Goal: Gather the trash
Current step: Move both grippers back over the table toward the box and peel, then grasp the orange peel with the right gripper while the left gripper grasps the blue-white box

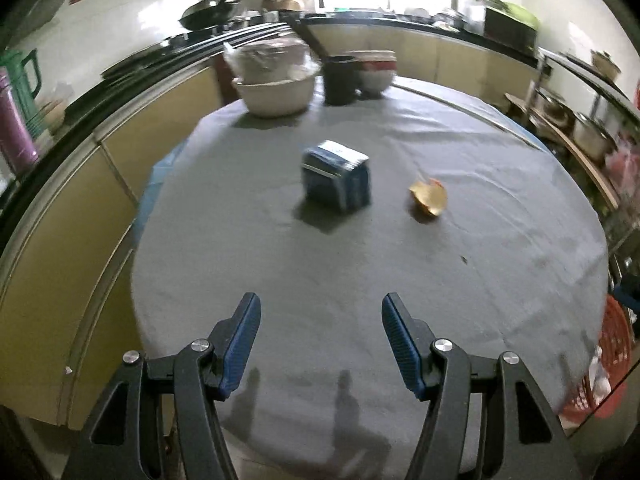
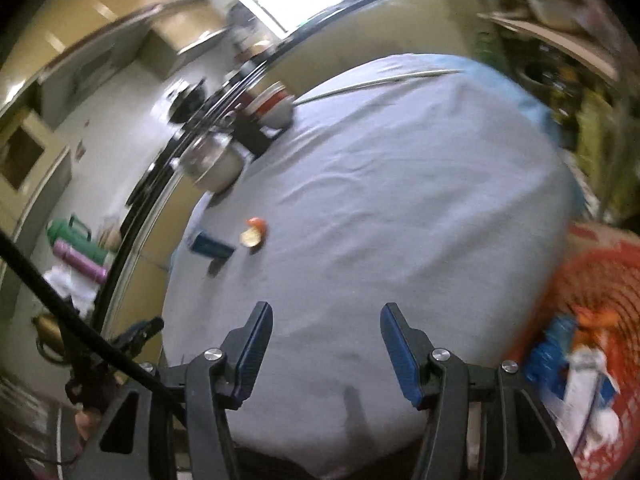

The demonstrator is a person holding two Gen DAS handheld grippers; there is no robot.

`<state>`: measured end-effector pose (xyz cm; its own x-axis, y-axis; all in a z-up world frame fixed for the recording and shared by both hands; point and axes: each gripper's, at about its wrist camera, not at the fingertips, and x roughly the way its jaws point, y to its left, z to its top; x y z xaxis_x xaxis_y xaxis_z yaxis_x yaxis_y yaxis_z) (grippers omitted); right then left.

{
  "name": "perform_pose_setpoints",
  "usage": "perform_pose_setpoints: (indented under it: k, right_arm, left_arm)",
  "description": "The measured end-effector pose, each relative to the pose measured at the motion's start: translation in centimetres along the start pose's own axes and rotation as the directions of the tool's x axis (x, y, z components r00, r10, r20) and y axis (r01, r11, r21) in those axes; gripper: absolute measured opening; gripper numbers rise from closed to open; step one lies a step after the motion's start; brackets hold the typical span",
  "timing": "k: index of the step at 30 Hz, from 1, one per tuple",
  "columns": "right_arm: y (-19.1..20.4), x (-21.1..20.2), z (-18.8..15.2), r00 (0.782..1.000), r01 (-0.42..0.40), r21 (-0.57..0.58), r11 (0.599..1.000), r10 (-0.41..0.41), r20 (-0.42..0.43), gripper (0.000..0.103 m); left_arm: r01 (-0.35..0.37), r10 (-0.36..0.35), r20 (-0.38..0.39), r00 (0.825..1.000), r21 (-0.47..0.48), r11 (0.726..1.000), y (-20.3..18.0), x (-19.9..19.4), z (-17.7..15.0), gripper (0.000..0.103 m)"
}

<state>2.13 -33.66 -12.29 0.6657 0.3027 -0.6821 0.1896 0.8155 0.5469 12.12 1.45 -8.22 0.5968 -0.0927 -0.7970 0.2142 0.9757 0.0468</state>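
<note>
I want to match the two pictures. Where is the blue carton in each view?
Left wrist view: the blue carton stands at the centre of the table.
Right wrist view: the carton is at the left, near the table edge.
Shared landmark: the orange peel beside it.

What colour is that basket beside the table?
Orange-red, a mesh basket with trash inside; clearest in the right wrist view.

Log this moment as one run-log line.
left gripper: open, empty | right gripper: open, empty | blue carton, orange peel: on table | red basket: holds trash
</note>
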Motion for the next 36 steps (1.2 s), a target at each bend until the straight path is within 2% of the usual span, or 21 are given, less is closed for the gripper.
perform_pose_setpoints:
  k: [4, 6, 12, 21, 27, 30, 34, 36]
  right_arm:
    - [3.9, 3.3, 1.3, 0.999, -0.017, -0.084, 0.996, 0.014, -0.036, 0.06]
    - [5.3, 4.8, 2.0, 0.998, -0.025, -0.114, 0.993, 0.019, -0.052, 0.06]
    - [9.2, 10.8, 4.5, 0.994, -0.05, -0.181, 0.982, 0.031, -0.104, 0.06]
    - [12.4, 19.9, 6.5, 0.986, 0.016, -0.276, 0.961, -0.061, -0.157, 0.06]
    - [13.0, 23.8, 6.7, 0.975, 0.089, -0.311, 0.946, -0.147, -0.169, 0.059]
    - [13.1, 24.8, 6.5, 0.969, 0.107, -0.345, 0.933, -0.175, -0.173, 0.042]
    - [13.4, 24.6, 6.3, 0.974, 0.116, -0.401, 0.909, -0.184, -0.135, 0.033]
    - [13.1, 24.2, 6.3, 0.976, 0.115, -0.399, 0.91, -0.179, -0.127, 0.032]
  left_arm:
    - [0.016, -0.016, 0.012, 1.0, -0.015, 1.0, 1.3, 0.8, 1.6, 0.065]
    - [0.023, -0.023, 0.024, 0.999, -0.008, 1.0, 1.5, 1.1, 2.4, 0.072]
    - [0.059, -0.06, 0.04, 0.997, 0.013, 0.998, 2.4, 3.3, 5.4, 0.073]
    - [0.131, -0.131, -0.019, 0.991, -0.004, 0.991, 4.0, 6.3, 7.2, 0.073]
    - [0.182, -0.182, -0.049, 0.982, -0.012, 0.983, 4.1, 8.3, 8.5, 0.073]
    - [0.23, -0.229, -0.055, 0.972, 0.013, 0.973, 3.2, 9.1, 9.3, 0.074]
    - [0.27, -0.267, -0.062, 0.962, 0.03, 0.962, 2.2, 10.2, 10.3, 0.074]
    - [0.286, -0.284, -0.057, 0.957, 0.035, 0.957, 1.7, 10.8, 10.9, 0.074]
